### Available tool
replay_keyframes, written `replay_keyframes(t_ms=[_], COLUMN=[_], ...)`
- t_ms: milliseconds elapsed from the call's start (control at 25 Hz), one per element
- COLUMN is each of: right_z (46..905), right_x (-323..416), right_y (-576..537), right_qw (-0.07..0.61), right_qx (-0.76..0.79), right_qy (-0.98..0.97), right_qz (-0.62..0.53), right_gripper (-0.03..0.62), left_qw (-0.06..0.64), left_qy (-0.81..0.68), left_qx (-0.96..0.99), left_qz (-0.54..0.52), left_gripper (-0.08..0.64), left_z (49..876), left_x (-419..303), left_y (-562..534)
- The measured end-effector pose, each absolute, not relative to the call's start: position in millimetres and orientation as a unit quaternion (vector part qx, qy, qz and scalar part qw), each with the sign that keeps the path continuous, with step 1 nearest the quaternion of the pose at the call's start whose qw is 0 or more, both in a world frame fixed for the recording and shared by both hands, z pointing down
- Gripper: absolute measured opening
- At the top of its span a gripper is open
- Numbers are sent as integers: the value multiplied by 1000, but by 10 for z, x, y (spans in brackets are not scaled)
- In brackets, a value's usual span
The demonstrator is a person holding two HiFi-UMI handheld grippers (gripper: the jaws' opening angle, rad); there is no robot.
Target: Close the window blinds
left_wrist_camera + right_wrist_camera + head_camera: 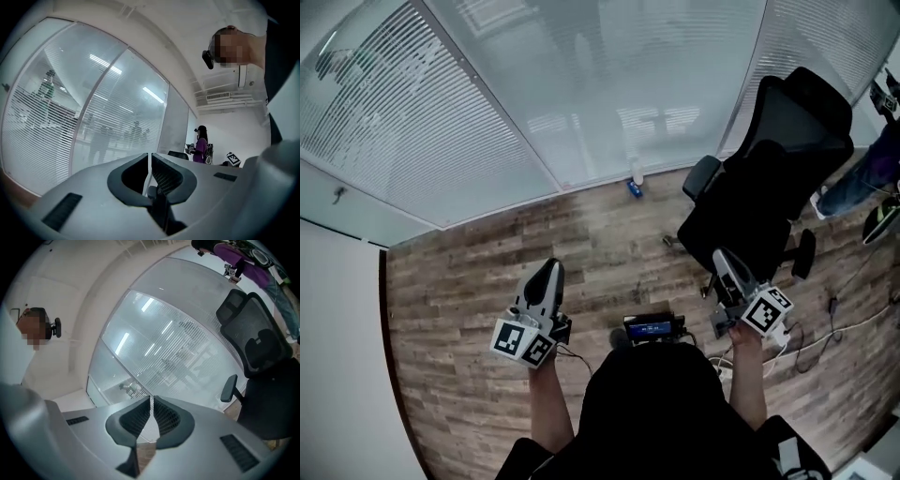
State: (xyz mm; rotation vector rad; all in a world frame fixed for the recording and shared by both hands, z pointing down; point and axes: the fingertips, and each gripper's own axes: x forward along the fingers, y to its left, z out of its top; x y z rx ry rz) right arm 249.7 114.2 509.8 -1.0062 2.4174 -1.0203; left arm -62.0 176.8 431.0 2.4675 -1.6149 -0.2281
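Slatted window blinds (pixel 403 122) hang behind the glass wall ahead, on the left panel and again on the far right panel (pixel 825 47); the middle panel (pixel 609 84) looks frosted. My left gripper (pixel 549 267) is held low over the wooden floor, well short of the glass, jaws shut and empty. My right gripper (pixel 722 255) is level with it near the chair, also shut with nothing in it. In the left gripper view the blinds (pixel 42 131) fill the left side beyond the closed jaws (pixel 150 157). The right gripper view shows blinds (pixel 178 348) past its closed jaws (pixel 151 399).
A black office chair (pixel 773 178) stands just ahead of my right gripper, close to the glass. A small blue and white thing (pixel 635 187) lies at the foot of the wall. Cables (pixel 825 328) trail over the floor at right. Another person (pixel 872 169) stands at the far right.
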Motion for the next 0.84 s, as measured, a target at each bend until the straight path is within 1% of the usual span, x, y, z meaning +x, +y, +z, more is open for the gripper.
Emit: replay_keyframes(t_ms=[560,840], right_z=[5062,5027], right_x=[2304,2212], right_y=[1250,1261], right_qw=[124,121], right_qx=[-352,-337], right_qy=[863,871], right_qz=[-339,-335], right_gripper=[25,25], left_qw=[106,121], left_qy=[-511,-524], left_qx=[843,831], left_qz=[-132,-143], left_gripper=[18,18], left_z=[4315,4378], left_x=[-694,-780], left_y=[1729,1854])
